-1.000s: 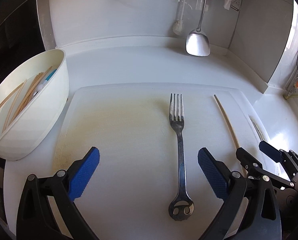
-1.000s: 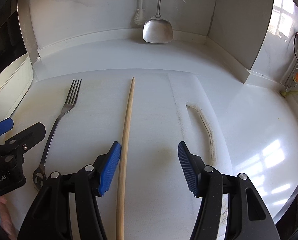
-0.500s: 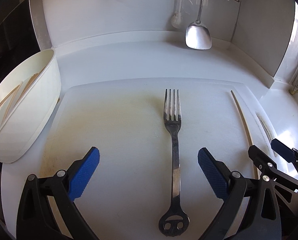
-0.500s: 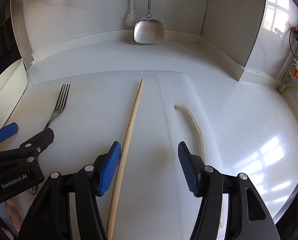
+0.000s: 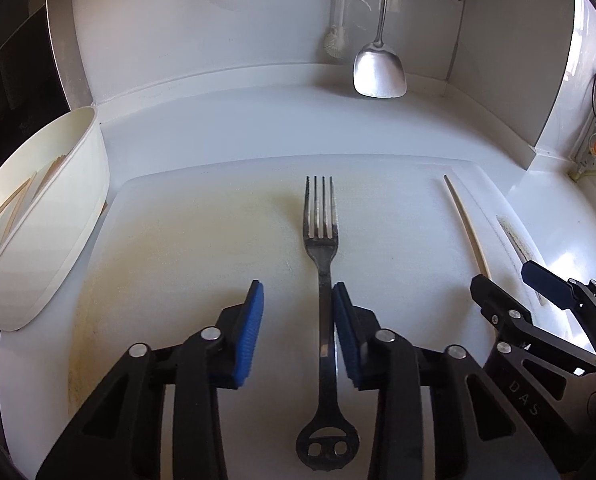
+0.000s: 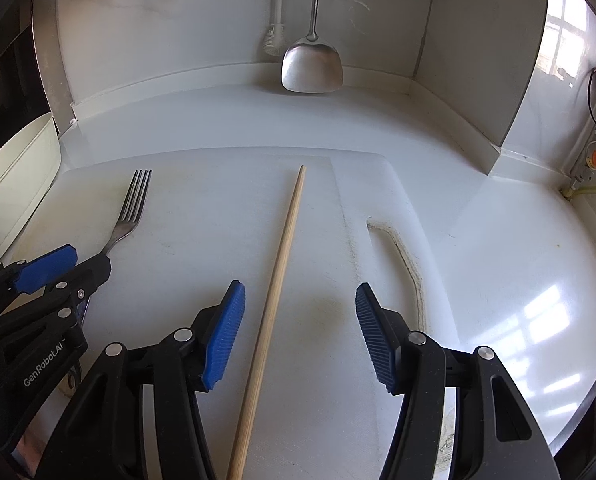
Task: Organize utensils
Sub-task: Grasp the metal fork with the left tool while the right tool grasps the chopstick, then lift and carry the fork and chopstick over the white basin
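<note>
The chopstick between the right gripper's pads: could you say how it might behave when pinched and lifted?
The chopstick looks thin, round and wooden, so probably light and stiff. It may roll on the cutting board if nudged. Gripped near one end, its long free end could tilt.

Right claw (image 6: 299, 334) open, astride chopstick (image 6: 276, 296), fork (image 6: 132, 210) left

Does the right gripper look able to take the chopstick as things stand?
Probably yes: the chopstick lies bare on the cutting board between the right gripper's open jaws, nothing covering it.

Wrist views angled down, sharing fork (image 5: 325, 280)
</note>
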{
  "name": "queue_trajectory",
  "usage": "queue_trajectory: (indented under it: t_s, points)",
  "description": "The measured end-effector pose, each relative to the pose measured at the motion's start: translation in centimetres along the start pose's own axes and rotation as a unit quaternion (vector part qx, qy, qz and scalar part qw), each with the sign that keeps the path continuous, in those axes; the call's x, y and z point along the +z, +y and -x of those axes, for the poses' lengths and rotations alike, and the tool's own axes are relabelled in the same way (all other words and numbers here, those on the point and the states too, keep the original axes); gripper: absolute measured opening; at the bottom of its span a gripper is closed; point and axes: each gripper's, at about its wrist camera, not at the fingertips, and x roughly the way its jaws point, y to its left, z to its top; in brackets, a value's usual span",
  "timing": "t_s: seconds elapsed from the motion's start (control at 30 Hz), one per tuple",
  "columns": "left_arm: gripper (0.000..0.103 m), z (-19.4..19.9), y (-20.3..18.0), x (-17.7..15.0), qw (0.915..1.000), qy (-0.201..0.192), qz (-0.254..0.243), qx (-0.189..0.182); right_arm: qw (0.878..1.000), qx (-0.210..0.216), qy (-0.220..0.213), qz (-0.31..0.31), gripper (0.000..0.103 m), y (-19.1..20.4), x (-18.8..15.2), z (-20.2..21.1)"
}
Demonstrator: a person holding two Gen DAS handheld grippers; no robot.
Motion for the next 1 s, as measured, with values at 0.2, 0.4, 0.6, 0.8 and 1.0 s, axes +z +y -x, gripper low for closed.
queue_trajectory:
  t_s: [0.2, 0.4, 0.6, 0.8, 1.0]
  points:
    - [0.008, 0.1, 0.2, -0.1, 0.9995, 0.003, 0.013, -0.029, 1.0, 0.024, -0.002, 0.019, 0.012, 1.2, 0.1, 0.1]
    - [0.008, 0.3, 1.1, -0.2, 0.9982, 0.007, 0.032, -0.051, 0.999, 0.042, -0.008, 0.01, 0.007, 1.1, -0.3, 0.4]
    - [0.007, 1.3, 1.4, 0.1, 0.9976, -0.006, 0.039, -0.057, 0.998, 0.054, -0.026, 0.007, 0.007, 1.0, 0.0, 1.5]
    - [0.008, 2.2, 1.8, 0.4, 0.9977, -0.013, 0.044, -0.05, 0.998, 0.06, -0.033, 0.007, 0.007, 1.3, 0.5, 2.5]
    - [0.008, 4.8, 2.8, 1.3, 0.9974, -0.024, 0.057, -0.037, 0.996, 0.073, -0.043, 0.018, 0.007, 2.1, 2.0, 4.3]
